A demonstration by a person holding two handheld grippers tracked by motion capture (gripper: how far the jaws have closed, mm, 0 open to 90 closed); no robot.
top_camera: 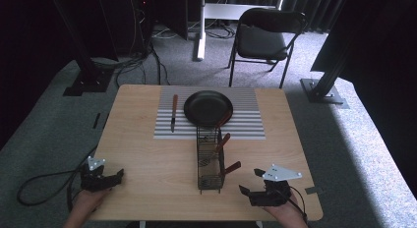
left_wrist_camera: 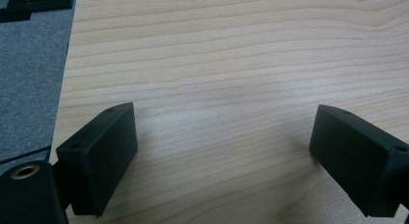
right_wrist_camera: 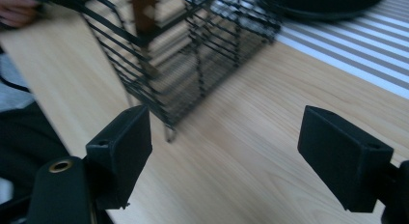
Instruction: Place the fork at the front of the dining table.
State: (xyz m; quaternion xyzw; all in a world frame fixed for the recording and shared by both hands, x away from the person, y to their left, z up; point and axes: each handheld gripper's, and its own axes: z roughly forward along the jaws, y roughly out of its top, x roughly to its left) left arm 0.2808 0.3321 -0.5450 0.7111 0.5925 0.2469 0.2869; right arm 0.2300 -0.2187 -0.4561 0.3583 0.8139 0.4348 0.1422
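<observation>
A black wire caddy (top_camera: 209, 158) stands mid-table with several wooden-handled utensils (top_camera: 222, 141) leaning out of it. Behind it a black plate (top_camera: 208, 107) rests on a striped placemat (top_camera: 246, 122), and a wooden-handled knife (top_camera: 173, 112) lies on the mat's left part. My left gripper (top_camera: 118, 176) sits low at the table's front left, jaws wide apart over bare wood (left_wrist_camera: 222, 132). My right gripper (top_camera: 251, 181) is at the front right, open, with its jaws facing the caddy (right_wrist_camera: 193, 55); nothing sits between them (right_wrist_camera: 224, 151).
The wooden table (top_camera: 147, 154) has bare surface between the grippers and the caddy. A black folding chair (top_camera: 265, 39) and dark frame posts stand on the grey carpet beyond the far edge. A cable (top_camera: 39, 184) trails off the table's left side.
</observation>
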